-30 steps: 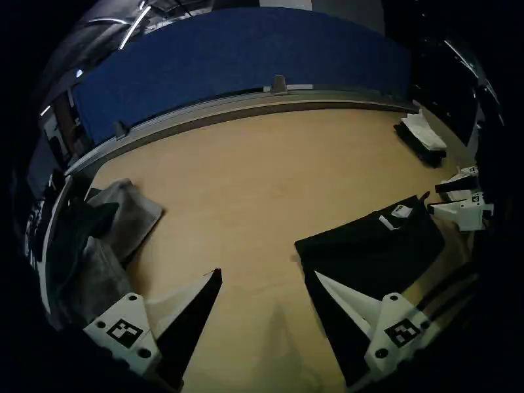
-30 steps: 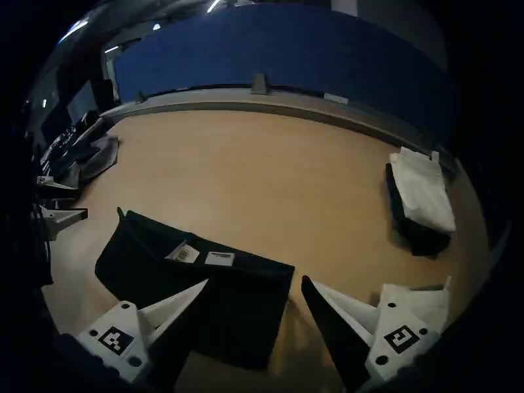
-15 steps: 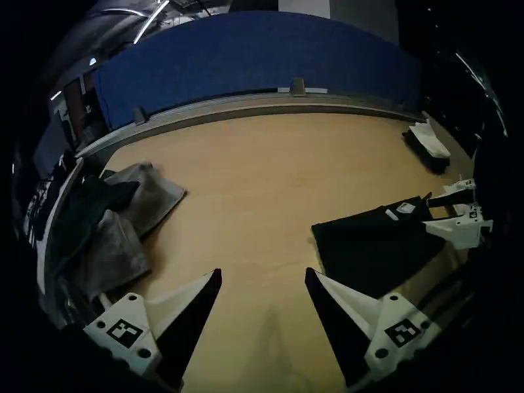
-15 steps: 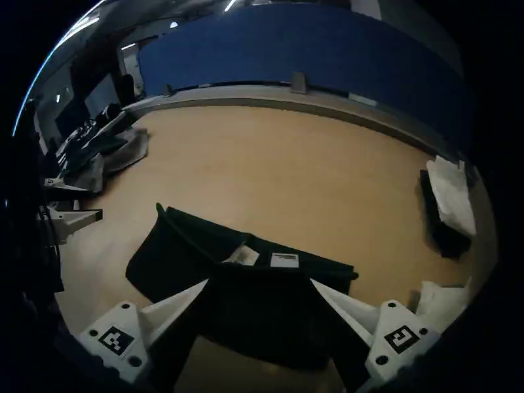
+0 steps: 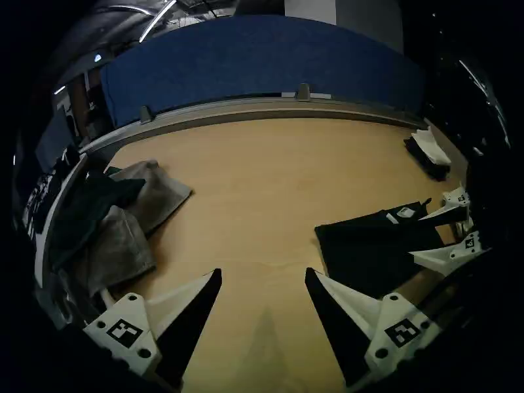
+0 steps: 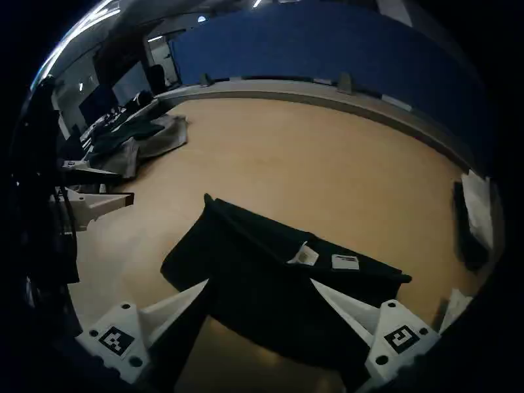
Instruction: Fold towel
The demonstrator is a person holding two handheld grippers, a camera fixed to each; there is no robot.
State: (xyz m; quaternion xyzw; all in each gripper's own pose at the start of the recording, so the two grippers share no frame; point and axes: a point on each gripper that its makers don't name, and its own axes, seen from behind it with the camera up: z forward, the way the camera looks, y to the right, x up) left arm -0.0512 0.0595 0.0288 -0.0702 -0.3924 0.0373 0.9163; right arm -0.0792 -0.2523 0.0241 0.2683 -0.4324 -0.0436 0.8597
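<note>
A black towel (image 6: 275, 275) with white tags lies partly folded on the wooden table (image 6: 295, 157). My right gripper (image 6: 261, 288) is open and low over the towel's near edge, with the cloth spread between and under its fingers. In the left gripper view the same towel (image 5: 367, 245) lies to the right, and the right gripper (image 5: 419, 237) stands over its far side. My left gripper (image 5: 262, 281) is open above bare table, left of the towel, holding nothing. It appears at the left of the right gripper view as the left gripper (image 6: 124, 185).
A heap of grey and dark towels (image 5: 111, 223) sits at the table's left end, seen too as the heap (image 6: 137, 141). A folded dark and white stack (image 5: 429, 147) rests at the far right. A blue partition (image 5: 262, 65) runs along the back edge.
My right gripper has advanced over the black towel, which now lies between its fingers. My left gripper has drawn away to the left, off the towel.
</note>
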